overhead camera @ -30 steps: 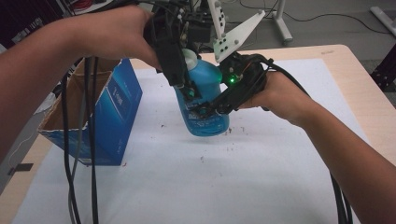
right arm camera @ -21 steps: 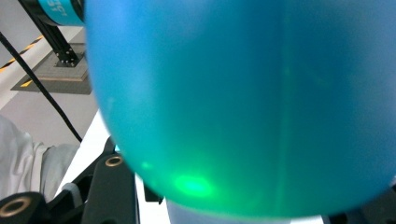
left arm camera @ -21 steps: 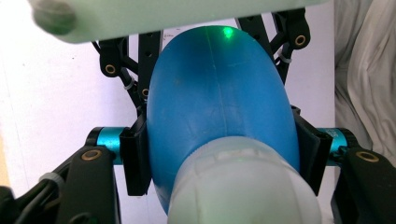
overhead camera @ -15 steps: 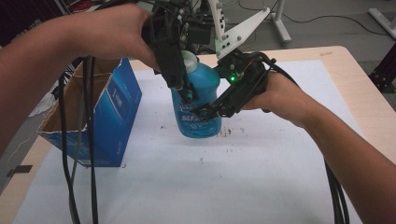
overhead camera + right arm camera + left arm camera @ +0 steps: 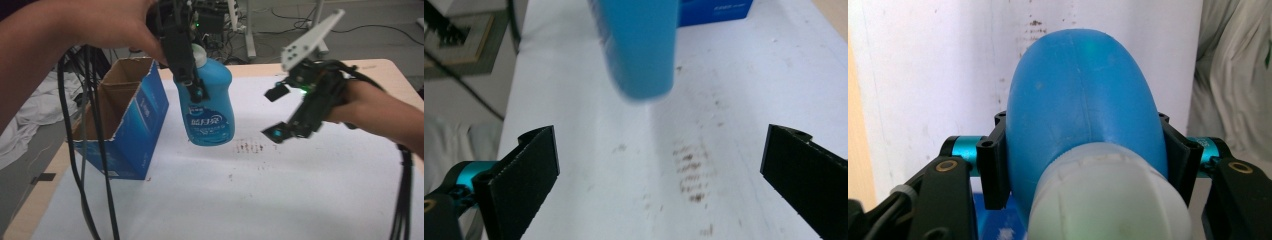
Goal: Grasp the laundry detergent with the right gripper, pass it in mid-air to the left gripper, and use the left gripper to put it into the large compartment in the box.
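Note:
A blue detergent bottle (image 5: pixel 210 112) with a white cap (image 5: pixel 1108 200) hangs just above the white sheet. My left gripper (image 5: pixel 192 87) comes down from above and is shut on its upper body. In the left gripper view the two black jaws press both sides of the bottle (image 5: pixel 1083 95). My right gripper (image 5: pixel 275 113) is off to the bottle's right, apart from it. Its jaws have just been opening and now stand wide, with nothing between them. In the right gripper view (image 5: pixel 659 170) the bottle's base (image 5: pixel 639 45) hangs ahead.
An open blue cardboard box (image 5: pixel 130 125) stands left of the bottle, close to it. A white sheet (image 5: pixel 250 200) with brown specks (image 5: pixel 248 147) covers the wooden table. Black cables (image 5: pixel 90 150) hang from the left hand in front of the box.
The right gripper has let go of the bottle, opened wide and drawn back to the right. The left gripper has lifted the bottle slightly.

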`<action>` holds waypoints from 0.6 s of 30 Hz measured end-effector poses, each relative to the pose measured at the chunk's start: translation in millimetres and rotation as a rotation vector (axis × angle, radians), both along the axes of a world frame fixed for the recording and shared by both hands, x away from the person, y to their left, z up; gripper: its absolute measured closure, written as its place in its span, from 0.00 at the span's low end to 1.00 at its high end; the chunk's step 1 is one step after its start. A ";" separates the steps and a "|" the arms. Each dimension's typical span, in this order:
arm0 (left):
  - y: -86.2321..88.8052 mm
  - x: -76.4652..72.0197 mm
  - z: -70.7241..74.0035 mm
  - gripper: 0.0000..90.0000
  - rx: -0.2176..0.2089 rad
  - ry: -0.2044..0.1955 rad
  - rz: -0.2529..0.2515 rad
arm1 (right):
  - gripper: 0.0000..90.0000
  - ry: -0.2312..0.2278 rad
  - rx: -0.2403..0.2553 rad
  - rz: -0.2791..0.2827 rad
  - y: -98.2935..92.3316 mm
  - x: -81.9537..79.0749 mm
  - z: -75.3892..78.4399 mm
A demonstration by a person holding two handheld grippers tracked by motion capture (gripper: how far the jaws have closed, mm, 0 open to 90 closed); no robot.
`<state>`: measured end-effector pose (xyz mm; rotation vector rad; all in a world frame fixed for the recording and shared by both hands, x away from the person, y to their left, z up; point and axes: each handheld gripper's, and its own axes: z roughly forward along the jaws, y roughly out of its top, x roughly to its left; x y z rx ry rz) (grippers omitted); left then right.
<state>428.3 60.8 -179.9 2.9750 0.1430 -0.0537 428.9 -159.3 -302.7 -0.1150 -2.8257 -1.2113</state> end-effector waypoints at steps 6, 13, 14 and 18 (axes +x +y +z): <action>18.0 -4.6 20.5 0.41 0.010 -0.014 0.062 | 0.02 -0.005 -0.174 0.077 -24.7 -25.5 9.8; 41.8 -8.9 42.2 0.41 0.005 -0.038 0.128 | 0.01 -0.042 -0.316 0.021 -52.8 -34.3 15.6; 51.2 -11.1 49.4 0.41 0.002 -0.055 0.144 | 0.01 -0.029 -0.320 0.024 -56.8 -35.5 17.0; 69.2 -17.0 63.6 0.41 -0.011 -0.074 0.182 | 0.01 -0.048 -0.307 -0.031 -75.7 -39.2 23.6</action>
